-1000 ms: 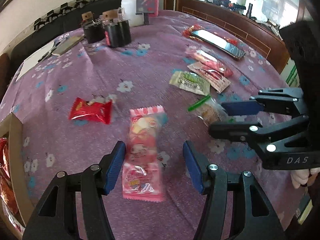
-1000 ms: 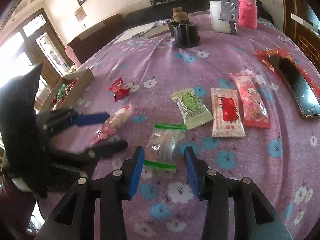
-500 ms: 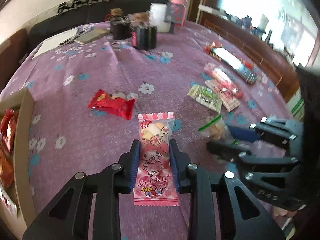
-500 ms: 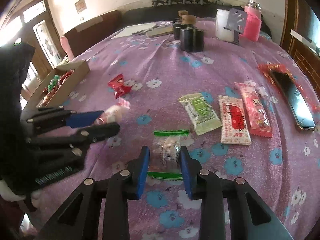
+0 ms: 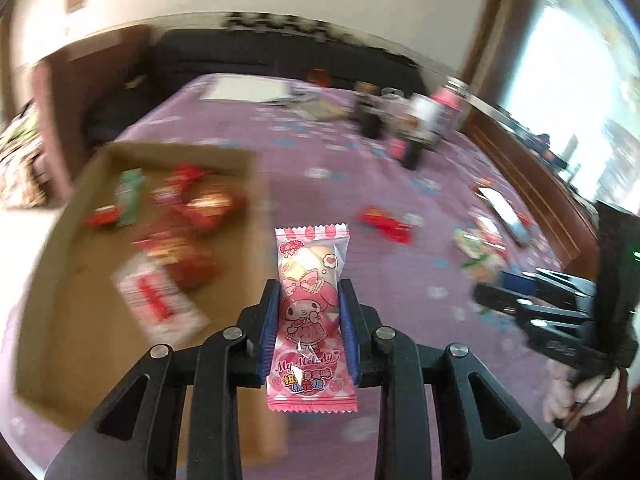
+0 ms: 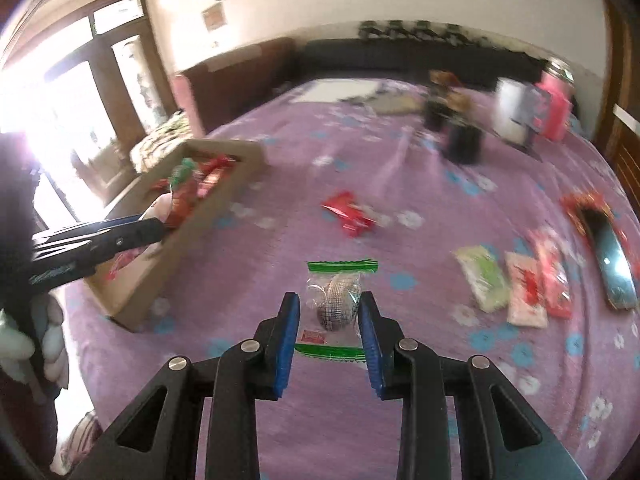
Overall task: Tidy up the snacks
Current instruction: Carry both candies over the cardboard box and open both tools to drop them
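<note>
Both tongs loaded, each pinching one snack above the tabletop.
Left tongs clamp the pink My Melody packet at the cardboard box edge; right tongs clamp a clear green-edged packet. Box contents and far snacks are motion-blurred and unreadable.

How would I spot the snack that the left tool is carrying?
Start at the cardboard box on the purple tablecloth. Beside it, the left tool pinches a pink packet. Only this one shows a cartoon bunny girl.
</note>
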Demonstrator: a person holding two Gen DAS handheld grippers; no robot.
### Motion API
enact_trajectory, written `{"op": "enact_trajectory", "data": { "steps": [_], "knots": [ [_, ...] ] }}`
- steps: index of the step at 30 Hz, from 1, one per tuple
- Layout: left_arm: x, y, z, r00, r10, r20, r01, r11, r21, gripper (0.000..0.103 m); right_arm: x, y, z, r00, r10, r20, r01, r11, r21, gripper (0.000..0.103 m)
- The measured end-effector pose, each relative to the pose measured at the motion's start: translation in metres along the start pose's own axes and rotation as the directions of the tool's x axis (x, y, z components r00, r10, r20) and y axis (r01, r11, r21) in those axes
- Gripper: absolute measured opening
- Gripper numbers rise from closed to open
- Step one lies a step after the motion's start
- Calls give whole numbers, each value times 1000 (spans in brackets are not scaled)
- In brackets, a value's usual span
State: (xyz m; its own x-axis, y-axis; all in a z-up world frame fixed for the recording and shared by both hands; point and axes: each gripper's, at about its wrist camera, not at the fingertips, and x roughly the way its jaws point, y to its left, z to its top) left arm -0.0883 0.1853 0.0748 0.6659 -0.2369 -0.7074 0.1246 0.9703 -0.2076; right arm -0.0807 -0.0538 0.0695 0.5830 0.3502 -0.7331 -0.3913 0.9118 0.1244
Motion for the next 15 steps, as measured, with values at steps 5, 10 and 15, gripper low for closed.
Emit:
{"op": "enact_trajectory", "data": {
  "steps": [5,10,15],
  "knots": [
    [-3,57,2,991,135,-16,-136,989,-64,26,13,53,23,997,82,0,-82,995,-65,31],
    [14,98,9,978,200,-60,-206,973,-108,26,34,104,42,985,169,-22,-170,978,-118,30],
    [38,127,16,966,226,-126,-243,960,-142,26,65,150,55,968,239,-81,-249,956,-156,30]
  ]
}}
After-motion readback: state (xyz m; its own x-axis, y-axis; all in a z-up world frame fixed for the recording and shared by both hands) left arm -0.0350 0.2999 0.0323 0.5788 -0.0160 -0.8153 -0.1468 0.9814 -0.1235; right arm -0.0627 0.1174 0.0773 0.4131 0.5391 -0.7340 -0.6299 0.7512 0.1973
